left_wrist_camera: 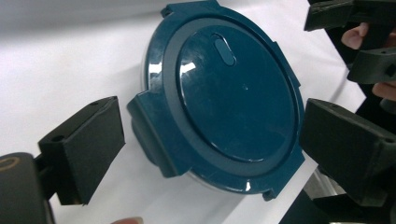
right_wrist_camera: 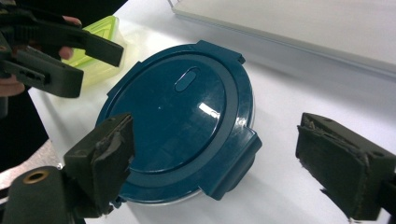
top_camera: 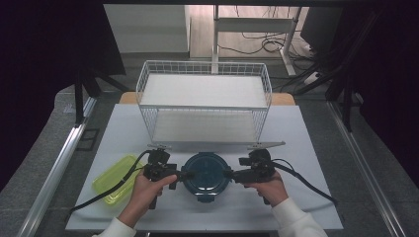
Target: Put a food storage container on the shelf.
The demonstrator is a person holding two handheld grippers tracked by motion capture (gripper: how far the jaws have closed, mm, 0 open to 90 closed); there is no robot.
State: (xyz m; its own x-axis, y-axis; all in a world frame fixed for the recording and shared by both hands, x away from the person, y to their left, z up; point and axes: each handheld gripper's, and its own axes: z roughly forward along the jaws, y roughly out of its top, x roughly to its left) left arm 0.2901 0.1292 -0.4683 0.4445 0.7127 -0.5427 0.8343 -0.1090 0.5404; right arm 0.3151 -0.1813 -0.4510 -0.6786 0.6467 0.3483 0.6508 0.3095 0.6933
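the round container with the dark blue plastic lid sits on the near part of the white table, right between your two hands. the white wire shelf rack stands just behind it, and a flat yellow-green plastic box lies to its left.

your left gripper points at the left side of the lid, and your right gripper points at the right side. both have their jaws wide apart and hold nothing. in the left gripper view, one side flap of the lid lies between the jaws, but the pads do not press on it.

the lid looks hard, smooth and shiny, so it may slip if you pinch its flat top. it looks stiff, not soft. below the rim you can see a clear edge that may be glass, so it could be heavy and could break. take hold of the side flaps, which stick out and give the pads something to grab. squeeze gently and lift it level.
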